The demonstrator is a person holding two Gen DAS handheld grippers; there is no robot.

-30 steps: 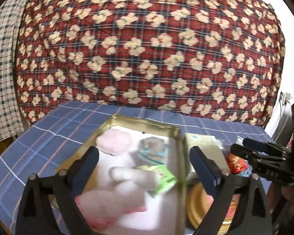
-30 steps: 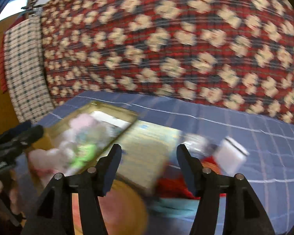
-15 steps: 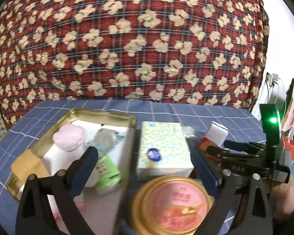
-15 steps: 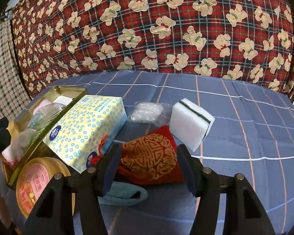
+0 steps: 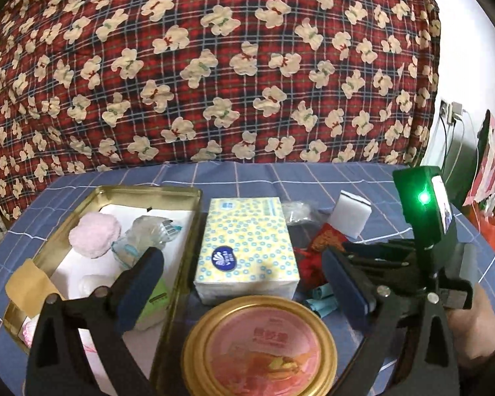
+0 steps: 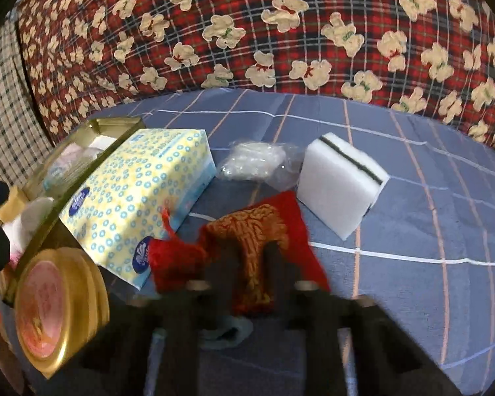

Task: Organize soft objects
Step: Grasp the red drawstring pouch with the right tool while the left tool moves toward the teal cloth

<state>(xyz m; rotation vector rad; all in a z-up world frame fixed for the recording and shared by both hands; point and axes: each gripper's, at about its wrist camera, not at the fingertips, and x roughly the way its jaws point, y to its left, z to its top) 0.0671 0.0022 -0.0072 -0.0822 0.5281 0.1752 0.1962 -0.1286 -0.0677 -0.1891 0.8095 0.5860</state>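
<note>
pip: Noticing the left gripper (image 5: 241, 260) slid rightwards off the tin since a second ago. Hanging now above the tissue pack (image 5: 247, 231), fingers spread wide, gripping nothing. Seeing the same?

dov: Yep. Going big to small: red teddy-print quilt (image 5: 214, 66) at the back, blue checked sheet (image 6: 412, 198) under everything, then the gold tin tray (image 5: 184, 198) over on the left. Tissue pack lying right beside the tray, with a round gold tin (image 5: 260, 346) just in front.

pip: And the right gripper (image 6: 250, 254)?

dov: Just been closing, lol. Clamped now on the red-and-gold pouch (image 6: 257, 224), down on the sheet between the tissue pack and the white sponge (image 6: 340, 181). Pretty blurry around those fingers though.

pip: Smaller bits?

dov: Crumpled clear plastic bag (image 6: 254, 161) behind the pouch, touching the sponge. Pink puff (image 5: 94, 234) inside the tray. Scrap of teal cloth (image 6: 227, 330) poking out beneath the pouch.
</note>
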